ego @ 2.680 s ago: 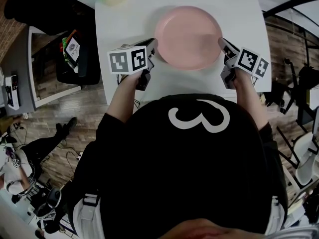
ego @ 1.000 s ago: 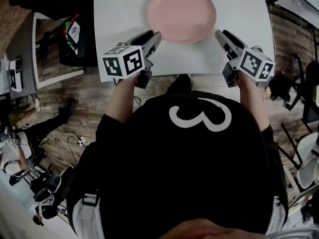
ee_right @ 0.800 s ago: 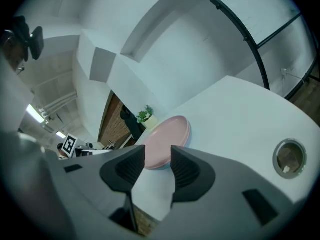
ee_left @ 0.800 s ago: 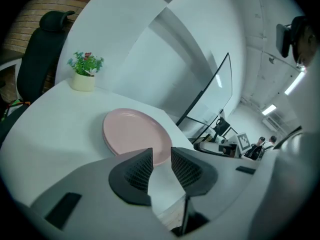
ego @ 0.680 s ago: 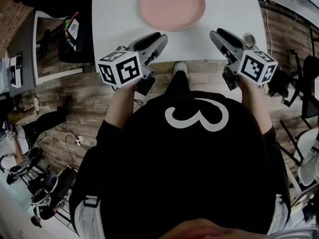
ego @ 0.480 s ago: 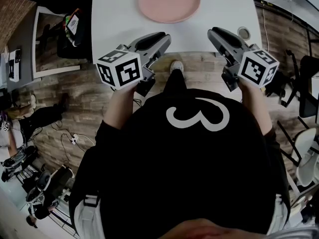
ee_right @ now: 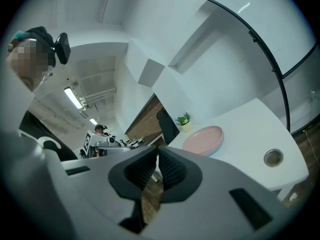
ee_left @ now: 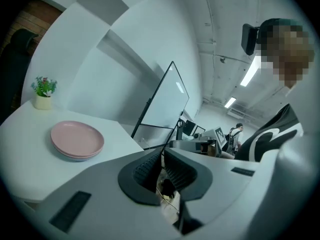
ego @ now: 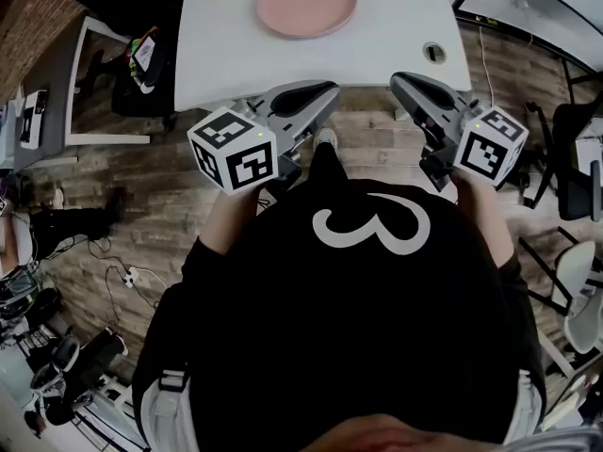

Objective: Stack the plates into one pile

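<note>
A pile of pink plates lies on the white table, far ahead of both grippers. In the left gripper view the plate pile shows at left, in the right gripper view the plate pile at right. My left gripper and right gripper hang over the wooden floor in front of the table's near edge, close to my chest. Both have just been closing and hold nothing. The left gripper and right gripper are shut with pads together.
A small potted plant stands at the table's far corner. A round cable hole is set in the table near its right front. A side desk with clutter stands left, chairs right. A whiteboard stands behind.
Both grippers have drawn back from the plate pile, off the table and up toward my chest. Their jaws have closed on nothing. The pile stays on the table.
</note>
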### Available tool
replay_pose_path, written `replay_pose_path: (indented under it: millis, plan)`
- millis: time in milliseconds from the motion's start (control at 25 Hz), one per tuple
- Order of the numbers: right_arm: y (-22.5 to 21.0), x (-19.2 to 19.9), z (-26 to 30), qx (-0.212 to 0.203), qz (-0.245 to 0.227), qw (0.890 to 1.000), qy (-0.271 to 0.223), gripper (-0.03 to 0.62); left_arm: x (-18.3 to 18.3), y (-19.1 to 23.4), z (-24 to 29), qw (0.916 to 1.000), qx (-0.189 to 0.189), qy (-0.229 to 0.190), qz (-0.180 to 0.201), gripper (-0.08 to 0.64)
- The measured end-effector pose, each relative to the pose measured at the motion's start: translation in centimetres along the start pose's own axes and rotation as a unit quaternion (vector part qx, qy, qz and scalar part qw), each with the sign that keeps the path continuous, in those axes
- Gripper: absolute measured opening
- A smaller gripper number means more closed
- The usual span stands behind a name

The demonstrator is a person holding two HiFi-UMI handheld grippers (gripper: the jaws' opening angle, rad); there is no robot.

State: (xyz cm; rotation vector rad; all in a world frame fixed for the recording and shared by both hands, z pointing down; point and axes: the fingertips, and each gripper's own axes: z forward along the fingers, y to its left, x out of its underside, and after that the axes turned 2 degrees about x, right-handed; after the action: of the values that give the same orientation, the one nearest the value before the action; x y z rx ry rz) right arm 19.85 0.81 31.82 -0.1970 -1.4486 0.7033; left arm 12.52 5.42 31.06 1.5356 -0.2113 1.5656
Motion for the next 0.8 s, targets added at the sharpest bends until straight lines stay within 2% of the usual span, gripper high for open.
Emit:
replay_pose_path:
  millis: [200,600,800]
  plan:
    - [2.4,0.5,-2.5,-0.025,0.000,1.000,-0.005,0.026,0.0,-3.8,0.0,0.9996,0.012,-0.006,0.026,0.029]
    - [4.2,0.9,-6.8,-0.017,-0.021,0.999,-0.029,0.023,1.6,-8.3,0.4,0.9990,0.013,-0.004,0.042,0.028]
    - [5.0,0.3,-7.3,-0.019,-0.024,0.999,-0.035,0.023,1.5,-9.0,0.1,0.9984,0.012,-0.001,0.055,0.026]
